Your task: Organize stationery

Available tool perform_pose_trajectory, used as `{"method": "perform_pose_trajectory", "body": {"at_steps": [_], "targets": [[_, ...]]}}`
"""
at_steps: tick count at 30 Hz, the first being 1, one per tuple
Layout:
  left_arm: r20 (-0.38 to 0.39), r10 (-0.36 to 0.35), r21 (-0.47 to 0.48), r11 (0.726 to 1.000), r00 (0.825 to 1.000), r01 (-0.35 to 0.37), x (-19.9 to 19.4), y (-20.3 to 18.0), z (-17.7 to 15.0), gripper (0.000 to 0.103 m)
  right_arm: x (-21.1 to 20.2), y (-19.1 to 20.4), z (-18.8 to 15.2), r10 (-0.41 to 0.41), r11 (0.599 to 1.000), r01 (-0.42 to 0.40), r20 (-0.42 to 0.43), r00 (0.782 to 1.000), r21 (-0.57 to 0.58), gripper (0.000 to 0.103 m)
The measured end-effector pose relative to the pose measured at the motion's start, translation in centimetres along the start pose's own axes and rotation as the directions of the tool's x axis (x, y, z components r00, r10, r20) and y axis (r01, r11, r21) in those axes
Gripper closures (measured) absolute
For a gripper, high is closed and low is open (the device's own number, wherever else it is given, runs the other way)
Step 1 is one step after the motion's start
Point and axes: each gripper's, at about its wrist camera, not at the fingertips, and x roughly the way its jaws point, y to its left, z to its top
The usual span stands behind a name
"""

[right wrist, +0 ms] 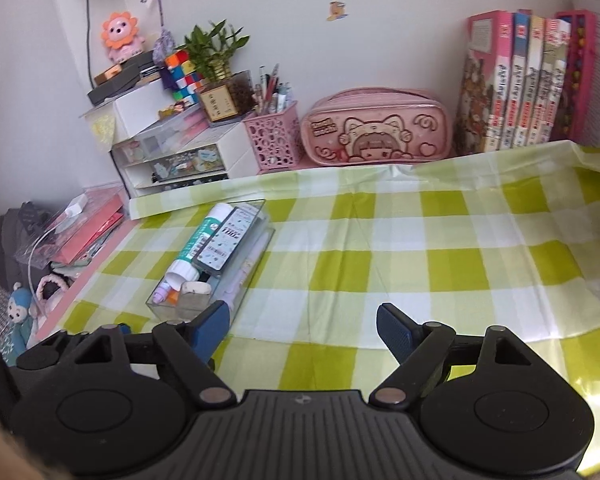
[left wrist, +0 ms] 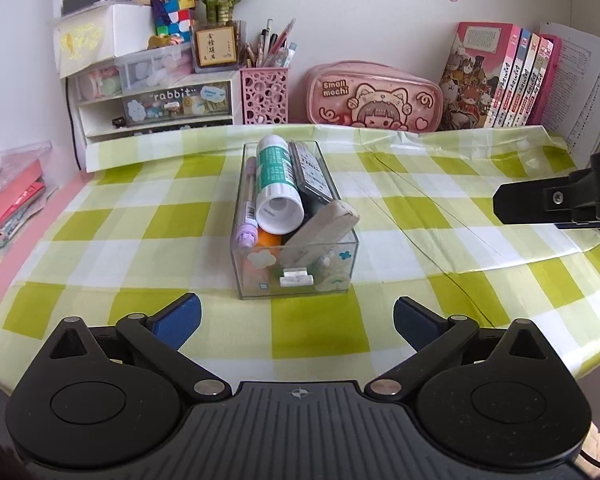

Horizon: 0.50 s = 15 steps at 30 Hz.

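Both tongs, L & R, spread wide, empty, near clear box.

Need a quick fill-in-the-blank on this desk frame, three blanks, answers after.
1. The clear box stands on a green-and-white ____ cloth.
2. The left gripper is ____, with nothing between its fingers.
3. The white eraser leans at the box's ____ end, closest to the gripper.

Answers: checked; open; near
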Motion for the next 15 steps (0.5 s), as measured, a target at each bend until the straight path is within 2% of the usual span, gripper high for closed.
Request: {"method": "perform_pose_trajectory", "body": {"at_steps": [3, 7, 15], "targets": [[-0.065, -0.024, -0.027, 0.999, 0.998, 0.022, -0.7, -0.4, 0.3, 0.005, -1.6, -0.2, -0.4, -0.065, 0.997, 0.065, 0.003, 0.998, 0.027, 0.003], [-0.105, -0.01, -0.011, 1.0, 0.994, 0.009, -1.6, -1.2, 0.4, 0.005, -3.6, -0.4, -1.1, -0.102, 0.994, 0.101, 0.019, 0.995, 0.029, 0.001], [-0.043, 0.02, 0.027, 0.999, 0.999, -0.019, -3.7, -2.7, 1.4, 0.005, -6.1, -0.9, -1.4, -0.152, 0.988, 0.149, 0.074, 0.986, 0.042, 0.0]]}}
